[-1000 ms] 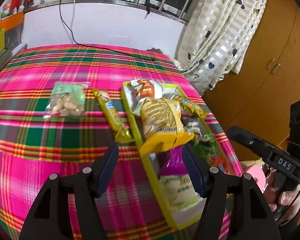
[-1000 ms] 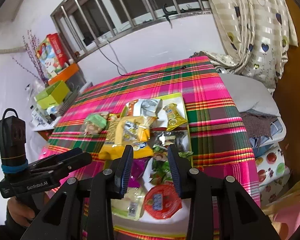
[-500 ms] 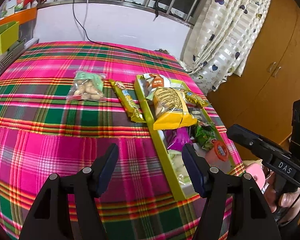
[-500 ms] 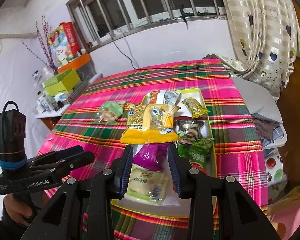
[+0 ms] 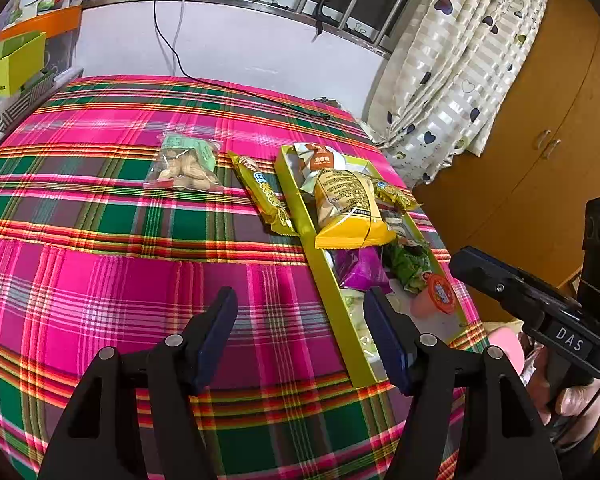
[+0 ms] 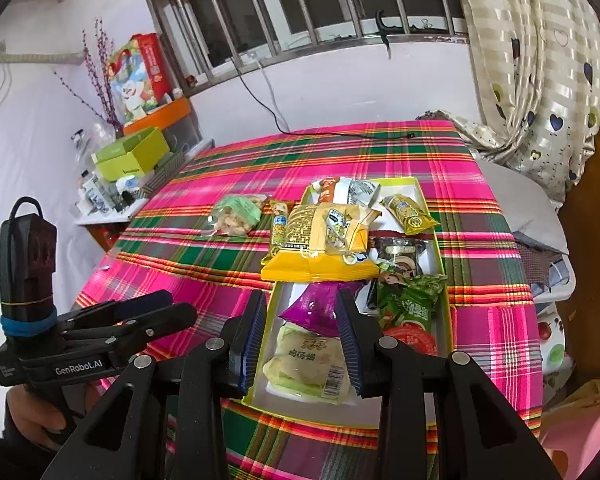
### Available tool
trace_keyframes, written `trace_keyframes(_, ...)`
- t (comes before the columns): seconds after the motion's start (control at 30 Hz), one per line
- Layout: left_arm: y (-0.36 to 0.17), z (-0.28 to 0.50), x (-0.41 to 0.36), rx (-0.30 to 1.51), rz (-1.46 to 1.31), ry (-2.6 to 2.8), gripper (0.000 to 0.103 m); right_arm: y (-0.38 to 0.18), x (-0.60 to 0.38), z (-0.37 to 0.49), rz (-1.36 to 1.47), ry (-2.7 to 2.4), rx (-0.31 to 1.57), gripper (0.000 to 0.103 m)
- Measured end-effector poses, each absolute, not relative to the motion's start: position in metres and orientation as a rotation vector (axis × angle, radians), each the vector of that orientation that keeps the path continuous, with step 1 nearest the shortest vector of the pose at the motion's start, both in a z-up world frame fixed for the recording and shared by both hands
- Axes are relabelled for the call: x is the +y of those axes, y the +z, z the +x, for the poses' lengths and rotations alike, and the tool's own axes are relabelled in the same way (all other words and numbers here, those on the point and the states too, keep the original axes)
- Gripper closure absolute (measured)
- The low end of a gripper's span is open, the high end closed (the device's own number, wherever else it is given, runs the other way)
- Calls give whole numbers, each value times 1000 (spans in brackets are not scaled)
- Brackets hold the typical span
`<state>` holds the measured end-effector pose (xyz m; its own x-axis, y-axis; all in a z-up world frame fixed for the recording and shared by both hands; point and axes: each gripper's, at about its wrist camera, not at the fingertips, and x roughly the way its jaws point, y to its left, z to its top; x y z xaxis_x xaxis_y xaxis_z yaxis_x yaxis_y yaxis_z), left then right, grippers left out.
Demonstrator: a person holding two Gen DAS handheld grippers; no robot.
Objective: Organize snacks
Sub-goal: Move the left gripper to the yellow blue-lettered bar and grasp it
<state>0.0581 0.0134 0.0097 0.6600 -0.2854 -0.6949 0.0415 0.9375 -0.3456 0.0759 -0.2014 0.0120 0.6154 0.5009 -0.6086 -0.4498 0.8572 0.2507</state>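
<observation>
A yellow-green tray [image 5: 300, 204] [image 6: 440, 248] on the plaid table holds several snacks: a big yellow bag [image 5: 348, 208] [image 6: 320, 240], a purple pack [image 6: 320, 304], a green pack [image 6: 412, 300], a pale pack [image 6: 308, 360]. A clear bag of nuts [image 5: 186, 162] [image 6: 236, 214] and a long yellow bar [image 5: 264, 196] [image 6: 279, 224] lie left of the tray. My left gripper [image 5: 300, 324] is open and empty above the near table. My right gripper [image 6: 302, 328] is open and empty above the tray's near end.
Green and orange boxes [image 6: 132, 156] stand on a side shelf at the far left. A black cable [image 5: 228, 88] crosses the table's far side. A curtain [image 5: 460, 60] and a wooden cabinet [image 5: 540, 140] are to the right.
Both grippers have pulled back from the tray toward the table's near edge. More of the table shows in both views. Both stay open and empty.
</observation>
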Motion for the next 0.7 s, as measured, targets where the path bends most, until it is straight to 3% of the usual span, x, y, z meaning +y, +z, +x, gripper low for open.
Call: trace_keyframes(0.7,7,109,30,837,-329,-123,37,12,-194,96,51,544,725,69)
